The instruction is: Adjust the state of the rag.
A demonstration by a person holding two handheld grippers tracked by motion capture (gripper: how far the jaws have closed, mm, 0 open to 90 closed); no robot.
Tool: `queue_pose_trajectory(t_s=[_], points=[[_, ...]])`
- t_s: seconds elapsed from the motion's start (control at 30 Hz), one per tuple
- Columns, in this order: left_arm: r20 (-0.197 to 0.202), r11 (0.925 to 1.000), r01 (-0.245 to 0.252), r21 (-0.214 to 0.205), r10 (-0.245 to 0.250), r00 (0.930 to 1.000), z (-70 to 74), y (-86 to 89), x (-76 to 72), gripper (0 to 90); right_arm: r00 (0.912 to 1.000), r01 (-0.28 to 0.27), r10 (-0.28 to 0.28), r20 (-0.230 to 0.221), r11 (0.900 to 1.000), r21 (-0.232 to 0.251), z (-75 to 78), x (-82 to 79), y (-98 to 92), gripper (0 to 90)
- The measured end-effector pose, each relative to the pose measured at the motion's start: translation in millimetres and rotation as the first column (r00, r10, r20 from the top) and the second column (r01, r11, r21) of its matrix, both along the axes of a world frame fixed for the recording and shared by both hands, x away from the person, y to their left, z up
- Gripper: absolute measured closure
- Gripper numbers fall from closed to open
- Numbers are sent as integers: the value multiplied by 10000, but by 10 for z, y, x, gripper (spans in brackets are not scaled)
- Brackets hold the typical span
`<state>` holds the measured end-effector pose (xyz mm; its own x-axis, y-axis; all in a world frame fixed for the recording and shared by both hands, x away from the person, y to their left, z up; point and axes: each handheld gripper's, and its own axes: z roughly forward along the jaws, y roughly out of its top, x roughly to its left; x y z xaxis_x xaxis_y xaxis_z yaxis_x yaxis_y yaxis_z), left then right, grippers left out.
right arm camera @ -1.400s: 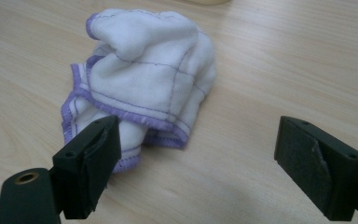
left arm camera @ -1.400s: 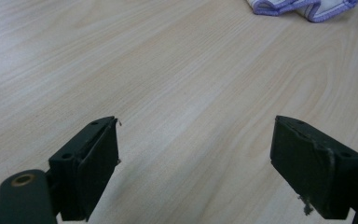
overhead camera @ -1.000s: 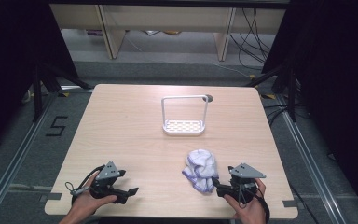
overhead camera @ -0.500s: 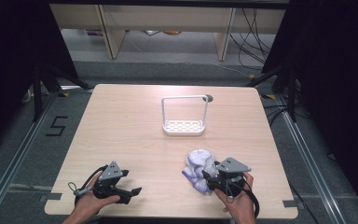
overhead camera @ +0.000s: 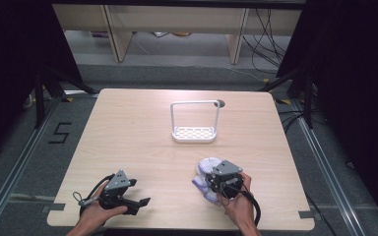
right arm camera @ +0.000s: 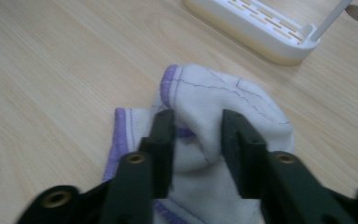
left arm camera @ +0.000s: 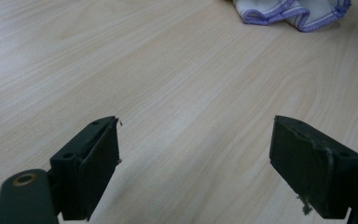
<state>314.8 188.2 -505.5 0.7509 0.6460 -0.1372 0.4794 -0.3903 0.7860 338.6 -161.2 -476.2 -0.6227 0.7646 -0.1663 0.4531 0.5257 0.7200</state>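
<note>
My right gripper (right arm camera: 196, 140), near the table's (overhead camera: 138, 128) front edge, is just closing, pinching the crumpled white purple-hemmed cloth (right arm camera: 223, 98); my left gripper (left arm camera: 196, 158) is gaping, empty.

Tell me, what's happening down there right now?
Right gripper closing, jaws pinching a fold of the white cloth. Left gripper open, empty. White rack stands apart, nothing in the way.

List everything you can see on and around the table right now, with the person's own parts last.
Table: one, light wood, centre.
Rack: one, white, slotted base with hoop frame, far middle of table.
Cloth: one, white with purple hem, crumpled, near right of table.
Left gripper: one, black, near left, jaws open over bare wood.
Right gripper: one, black, jaws have just been closing, pinching a fold of the cloth.
Hands: two, at the table's near edge.
</note>
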Motion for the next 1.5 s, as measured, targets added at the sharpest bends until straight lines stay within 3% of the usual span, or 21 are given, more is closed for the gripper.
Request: queue_pose_trajectory(t_s=[0.07, 0.13, 0.3, 0.4, 0.43, 0.47, 0.5, 0.6, 0.63, 0.7, 0.73, 0.8, 0.93, 1.0, 1.03, 1.1, 1.23, 1.3, 1.43, 1.47, 1.5], points=[[-5, 10000, -25, -12, 25, 10000, -1, 1, -5, 153, 10000, -47, 47, 58, 10000, -17, 33, 6, -18, 800], [-29, 10000, 8, 85, -7, 10000, 4, 9, -2, 154, 9998, -159, 158, 143, 9998, 85, 61, 11, -36, 834], [7, 9999, 77, 71, -77, 10000, -3, -17, 1, 154, 9935, 3, -85, 1134, 9974, 719, 411, 26, -302, 869], [-54, 10000, 72, -66, -73, 10000, -8, -52, -1, 157, 9941, 275, -377, 1022, 9946, 996, 473, 65, -418, 870], [-12, 9997, 213, 112, -213, 9998, 1, -54, 8, 157, 9945, 338, -444, 950, 9933, 1105, 479, 102, -481, 870], [59, 9998, 161, -153, -160, 9999, -2, -85, 11, 161, 9942, 722, -826, 682, 9871, 1427, 449, 187, -640, 870], [68, 9999, 159, -22, -158, 9999, 13, -92, 12, 165, 9947, 888, -960, 370, 9827, 1624, 432, 207, -685, 871], [199, 9990, 427, -113, -425, 9989, 45, -178, 37, 179, 9933, 1061, -1126, 268, 9784, 1774, 369, 301, -823, 871], [338, 9978, 595, -282, -586, 9977, 59, -284, 60, 193, 9920, 1228, -1258, 58, 9767, 1762, 303, 373, -925, 871], [252, 9966, 739, -356, -731, 9970, 79, -348, 66, 210, 9891, 1445, -1472, 36, 9749, 1696, 234, 442, -994, 871], [372, 9933, 1084, -398, -1069, 9936, 99, -494, 95, 218, 9868, 1618, -1572, -393, 9685, 1891, 215, 462, -1011, 871], [483, 9928, 1121, -421, -1100, 9928, 104, -580, 110, 228, 9839, 1784, -1737, -422, 9691, 1701, 145, 519, -1036, 871], [890, 9831, 1809, -295, -1776, 9801, 158, -984, 242, 260, 9877, 1566, -1551, -214, 9794, 1276, 23, 642, -1101, 871], [921, 9807, 1940, -253, -1910, 9773, 166, -1068, 273, 263, 9854, 1699, -1668, -354, 9780, 1211, 16, 642, -1102, 871], [1049, 9777, 2077, -324, -2033, 9735, 166, -1243, 331, 268, 9828, 1810, -1745, -606, 9752, 1271, 4, 645, -1091, 871], [1135, 9730, 2289, -283, -2244, 9679, 170, -1396, 394, 285, 9862, 1642, -1611, -371, 9803, 1097, -2, 648, -1098, 871], [1157, 9690, 2437, -414, -2376, 9644, 165, -1605, 465, 307, 9860, 1662, -1633, -340, 9793, 1152, -3, 643, -1090, 870], [1227, 9677, 2501, -304, -2447, 9618, 160, -1754, 507, 318, 9862, 1647, -1617, -348, 9791, 1195, -12, 647, -1098, 869], [1204, 9654, 2597, -243, -2551, 9594, 149, -1891, 547, 361, 9864, 1636, -1602, -371, 9790, 1218, -20, 647, -1096, 869], [1253, 9651, 2616, 89, -2606, 9573, 133, -1969, 568, 376, 9861, 1655, -1620, -377, 9782, 1257, -17, 646, -1091, 869], [1253, 9651, 2616, 89, -2606, 9573, 133, -1969, 568, 394, 9861, 1655, -1620, -377, 9782, 1257, -17, 646, -1091, 869]])
